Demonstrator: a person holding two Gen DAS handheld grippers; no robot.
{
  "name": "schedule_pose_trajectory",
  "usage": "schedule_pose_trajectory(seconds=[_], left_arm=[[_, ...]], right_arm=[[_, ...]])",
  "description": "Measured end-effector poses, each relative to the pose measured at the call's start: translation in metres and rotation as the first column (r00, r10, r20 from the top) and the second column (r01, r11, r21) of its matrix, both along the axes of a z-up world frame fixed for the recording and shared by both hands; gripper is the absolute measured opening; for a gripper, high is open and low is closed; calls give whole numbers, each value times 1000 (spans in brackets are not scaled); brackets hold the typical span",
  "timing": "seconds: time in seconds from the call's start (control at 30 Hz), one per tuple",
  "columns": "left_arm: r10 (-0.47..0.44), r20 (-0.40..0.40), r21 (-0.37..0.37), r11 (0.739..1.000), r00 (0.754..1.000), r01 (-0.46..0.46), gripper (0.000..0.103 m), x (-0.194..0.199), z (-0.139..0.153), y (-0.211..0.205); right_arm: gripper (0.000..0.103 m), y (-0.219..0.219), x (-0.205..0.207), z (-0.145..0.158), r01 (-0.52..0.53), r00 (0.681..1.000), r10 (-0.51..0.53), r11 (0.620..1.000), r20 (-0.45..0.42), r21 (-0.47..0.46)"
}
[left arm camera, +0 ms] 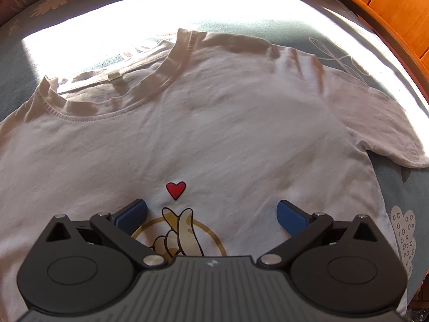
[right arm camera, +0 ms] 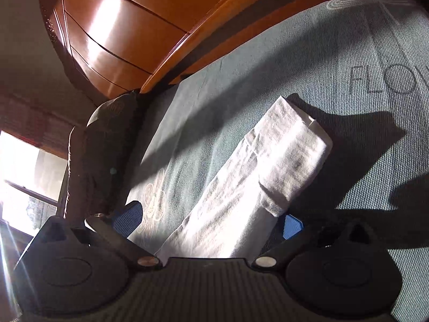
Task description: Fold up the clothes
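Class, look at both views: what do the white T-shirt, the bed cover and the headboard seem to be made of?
T-shirt: soft matte knit, probably cotton; stitched ribbed collar, fine creases.
Bed cover: coarse woven blue-grey cloth; the weave grain shows, with a pale flower pattern.
Headboard: wood or wood veneer, glossy orange-brown varnish; bright glare streaks.

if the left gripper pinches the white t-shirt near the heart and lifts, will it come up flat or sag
The t-shirt will probably sag: it's thin and wrinkled. The sleeve would likely trail. The left gripper, open, may slip on a single layer.
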State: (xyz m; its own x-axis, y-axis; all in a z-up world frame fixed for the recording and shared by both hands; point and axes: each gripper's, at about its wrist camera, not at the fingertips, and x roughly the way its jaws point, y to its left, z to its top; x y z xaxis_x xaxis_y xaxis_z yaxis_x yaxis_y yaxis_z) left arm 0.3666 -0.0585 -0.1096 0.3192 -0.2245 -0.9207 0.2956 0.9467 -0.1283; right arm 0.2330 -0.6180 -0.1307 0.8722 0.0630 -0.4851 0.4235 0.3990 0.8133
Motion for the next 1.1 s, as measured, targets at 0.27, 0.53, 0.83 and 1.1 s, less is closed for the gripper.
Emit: schedule_pose_trajectory(seconds=[0.27, 0.53, 0.83, 1.1], left_arm=[[19, 19, 10, 1000, 1000, -19, 102, -3, -2, -2], [3, 22, 6, 1000, 1000, -3, 102, -4, -3, 0], [-5, 20, -14, 1000, 1000, 5, 102, -7, -3, 4], [-13, 24, -38, 999, 1000, 14, 102, -11, 9, 14]], right_arm=[[103, 4, -5, -8, 74, 994, -80, 994, 78, 80], [103, 24, 14, -6, 3, 998, -9, 995, 61, 103], [103, 31, 36, -6, -1, 996, -7, 996, 84, 90], [103, 51, 38, 5, -19, 978, -34, 969, 205, 247]])
